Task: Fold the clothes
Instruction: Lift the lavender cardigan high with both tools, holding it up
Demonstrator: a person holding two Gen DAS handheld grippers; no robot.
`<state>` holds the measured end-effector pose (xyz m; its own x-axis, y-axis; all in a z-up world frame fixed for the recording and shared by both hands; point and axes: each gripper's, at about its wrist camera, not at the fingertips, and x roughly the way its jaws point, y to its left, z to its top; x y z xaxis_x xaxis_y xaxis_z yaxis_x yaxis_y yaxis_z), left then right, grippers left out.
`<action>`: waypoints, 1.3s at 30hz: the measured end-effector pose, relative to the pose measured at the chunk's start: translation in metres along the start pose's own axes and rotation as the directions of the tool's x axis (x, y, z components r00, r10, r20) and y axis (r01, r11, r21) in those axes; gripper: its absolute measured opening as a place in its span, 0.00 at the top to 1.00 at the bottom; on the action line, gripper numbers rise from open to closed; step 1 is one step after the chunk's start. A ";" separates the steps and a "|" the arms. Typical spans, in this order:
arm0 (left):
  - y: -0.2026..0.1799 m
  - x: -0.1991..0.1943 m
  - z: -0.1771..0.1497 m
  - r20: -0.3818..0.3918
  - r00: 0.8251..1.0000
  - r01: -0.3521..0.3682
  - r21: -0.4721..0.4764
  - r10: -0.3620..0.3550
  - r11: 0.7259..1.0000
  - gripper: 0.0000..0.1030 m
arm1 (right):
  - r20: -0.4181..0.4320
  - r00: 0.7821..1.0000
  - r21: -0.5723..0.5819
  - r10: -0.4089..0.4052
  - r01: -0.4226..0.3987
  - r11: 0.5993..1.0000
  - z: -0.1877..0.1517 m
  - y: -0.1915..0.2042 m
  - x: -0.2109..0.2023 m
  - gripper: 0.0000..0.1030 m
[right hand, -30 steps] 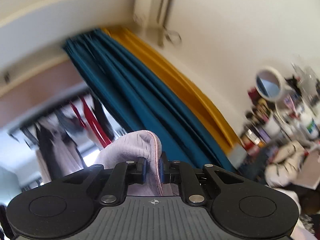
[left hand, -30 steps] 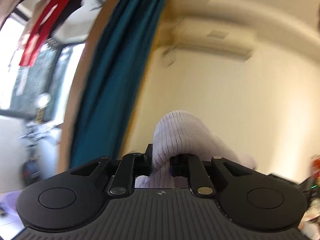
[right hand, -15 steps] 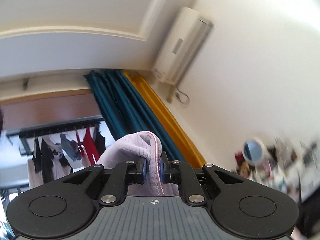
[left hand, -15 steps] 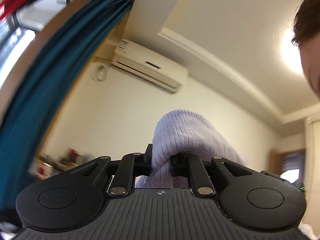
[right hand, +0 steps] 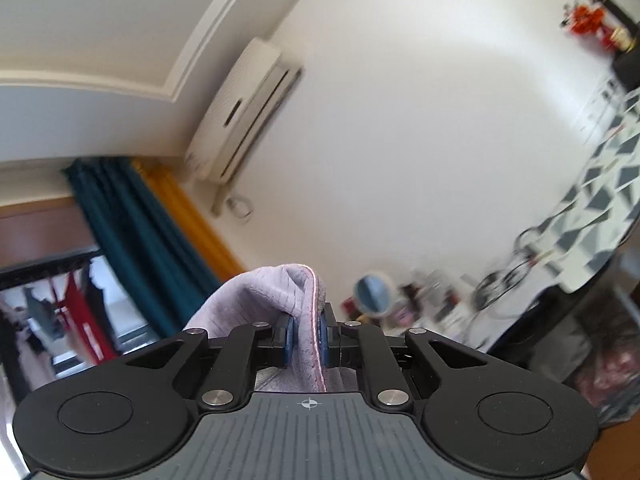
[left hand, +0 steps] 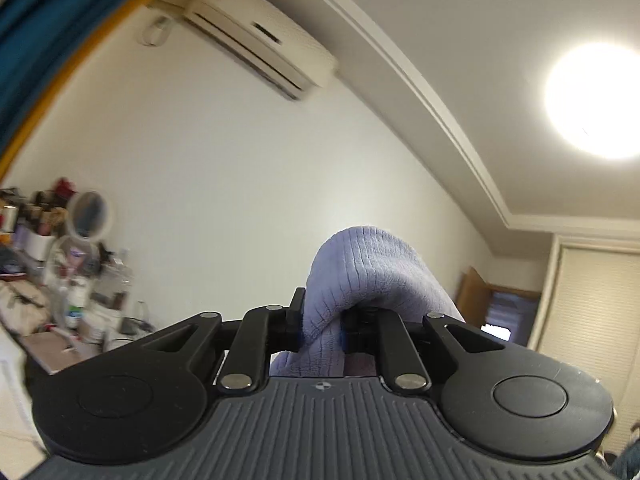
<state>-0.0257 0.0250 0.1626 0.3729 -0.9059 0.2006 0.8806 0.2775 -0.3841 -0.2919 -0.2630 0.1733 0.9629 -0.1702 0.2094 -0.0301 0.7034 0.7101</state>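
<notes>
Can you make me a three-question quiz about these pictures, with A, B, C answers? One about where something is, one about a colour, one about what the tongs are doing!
1. Where is the air conditioner?
A. high on the wall
B. on the floor
C. on a shelf

2. What colour is the cloth?
A. red
B. pale lilac
C. black

3. What are the left tongs and right tongs doing?
A. both open
B. one open
C. both shut on cloth

Answers: A, it sits just under the ceiling; B, the ribbed fabric looks pale lilac; C, fabric is pinched between each pair of fingers.

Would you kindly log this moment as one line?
left gripper: shut on lilac garment | right gripper: shut on lilac garment | both aimed up at wall, ceiling
</notes>
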 end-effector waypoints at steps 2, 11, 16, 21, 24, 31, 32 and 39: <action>-0.015 0.023 -0.016 -0.015 0.999 0.032 -0.001 -0.032 0.999 0.86 | 0.024 1.000 -0.006 -0.018 0.018 1.000 0.013 -0.020 -0.019 0.89; -0.086 0.148 -0.104 -0.035 0.987 0.149 -0.119 -0.155 0.982 0.86 | 0.132 0.988 -0.020 -0.076 0.079 0.997 0.118 -0.132 -0.116 0.89; -0.128 0.200 -0.140 -0.084 0.986 0.136 -0.118 -0.146 0.984 0.86 | 0.156 0.984 -0.054 -0.086 0.096 0.994 0.174 -0.193 -0.156 0.89; -0.141 0.248 -0.162 -0.134 0.983 0.107 -0.154 -0.128 0.982 0.86 | 0.165 0.984 -0.085 -0.063 0.078 0.993 0.214 -0.214 -0.171 0.89; -0.143 0.272 -0.170 -0.157 0.976 0.125 -0.147 -0.148 0.981 0.86 | 0.218 0.972 -0.065 -0.090 0.107 0.992 0.230 -0.232 -0.185 0.89; -0.141 0.340 -0.206 -0.216 0.946 0.195 -0.222 -0.243 0.955 0.86 | 0.290 0.935 -0.067 -0.203 0.231 0.971 0.260 -0.271 -0.202 0.89; -0.139 0.354 -0.212 -0.224 0.942 0.199 -0.229 -0.251 0.953 0.86 | 0.275 0.939 -0.068 -0.205 0.232 0.970 0.263 -0.275 -0.200 0.89; -0.093 0.445 -0.232 -0.249 0.914 0.253 -0.267 -0.320 0.930 0.86 | 0.322 0.890 0.012 -0.322 0.337 0.942 0.281 -0.321 -0.150 0.89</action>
<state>-0.0096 -0.4783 0.0787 -0.0140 -0.9965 0.0824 0.8350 -0.0570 -0.5472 -0.5017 -0.6575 0.1027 0.7805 -0.6005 0.1739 0.2927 0.5968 0.7471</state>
